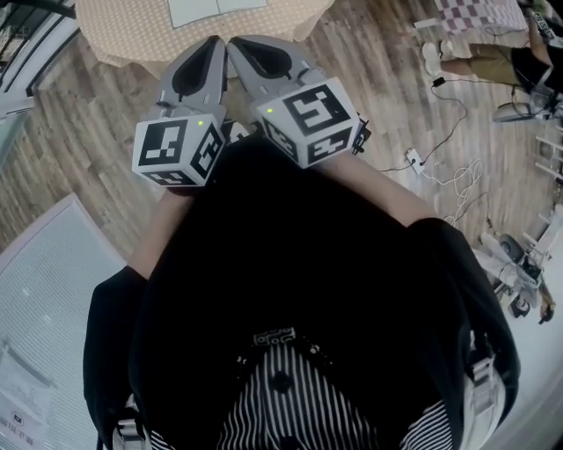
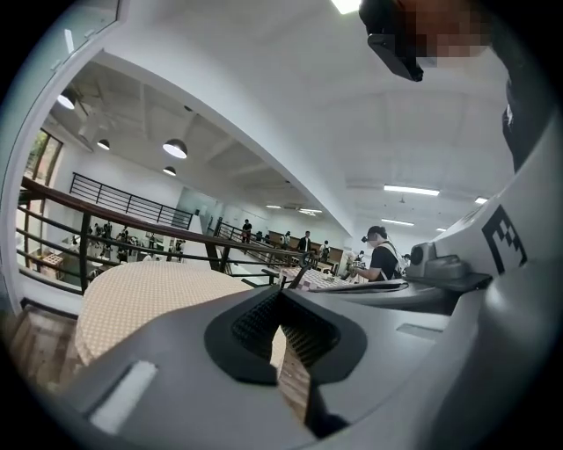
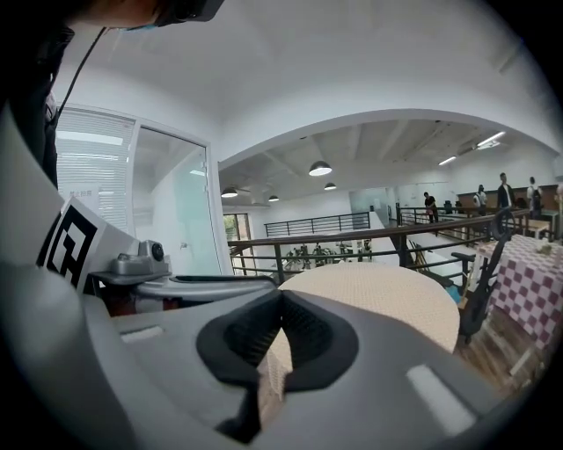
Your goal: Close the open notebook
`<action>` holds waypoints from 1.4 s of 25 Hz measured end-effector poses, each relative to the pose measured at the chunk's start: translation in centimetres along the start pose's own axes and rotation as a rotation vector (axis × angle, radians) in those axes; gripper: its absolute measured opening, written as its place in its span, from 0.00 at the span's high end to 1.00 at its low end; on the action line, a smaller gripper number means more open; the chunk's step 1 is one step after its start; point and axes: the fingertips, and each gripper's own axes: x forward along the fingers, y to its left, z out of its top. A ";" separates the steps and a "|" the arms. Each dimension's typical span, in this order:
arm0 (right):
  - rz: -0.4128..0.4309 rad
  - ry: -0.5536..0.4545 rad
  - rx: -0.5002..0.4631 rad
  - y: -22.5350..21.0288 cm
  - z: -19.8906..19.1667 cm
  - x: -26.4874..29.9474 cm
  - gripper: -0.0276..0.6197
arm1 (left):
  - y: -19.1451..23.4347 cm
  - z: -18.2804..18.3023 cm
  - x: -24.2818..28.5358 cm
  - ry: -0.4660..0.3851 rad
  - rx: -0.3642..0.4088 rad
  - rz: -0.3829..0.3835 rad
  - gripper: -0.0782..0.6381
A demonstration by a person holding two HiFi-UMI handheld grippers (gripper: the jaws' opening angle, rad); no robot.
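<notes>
The open notebook (image 1: 209,9) shows as white pages at the top edge of the head view, lying on a round table (image 1: 132,35) with a beige dotted cloth. Both grippers are held side by side in front of the person's body, short of the table's near edge and pointing toward it. My left gripper (image 1: 214,40) (image 2: 281,290) is shut with nothing between its jaws. My right gripper (image 1: 236,41) (image 3: 281,293) is also shut and empty. The table (image 2: 149,299) (image 3: 378,299) appears ahead in both gripper views, but the notebook cannot be made out there.
Wooden floor lies around the table. Cables (image 1: 440,167) trail on the floor at the right, near a seated person (image 1: 493,61) and a checkered-cloth table (image 1: 475,13) (image 3: 528,272). A white panel (image 1: 44,308) stands at lower left. A railing (image 2: 132,220) runs behind the table.
</notes>
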 end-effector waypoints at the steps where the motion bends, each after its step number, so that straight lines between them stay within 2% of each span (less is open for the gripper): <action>1: 0.009 0.004 -0.004 0.7 0.1 0.6 0.96 | 0.8 0.1 -0.5 0.000 -0.004 0.005 0.91; 6: 0.046 0.006 -0.036 3.6 1.4 3.0 0.96 | 3.8 1.4 -2.6 -0.025 -0.012 0.031 0.91; 19: 0.213 0.026 -0.096 9.4 2.3 8.3 0.96 | 10.3 2.7 -7.2 -0.088 -0.043 0.189 0.91; 30: 0.253 0.035 -0.101 8.2 3.8 12.4 0.96 | 13.9 4.0 -4.9 -0.102 -0.049 0.215 0.91; 35: 0.254 0.044 -0.082 5.3 3.8 13.8 0.96 | 14.5 3.8 -1.6 -0.082 -0.055 0.214 0.91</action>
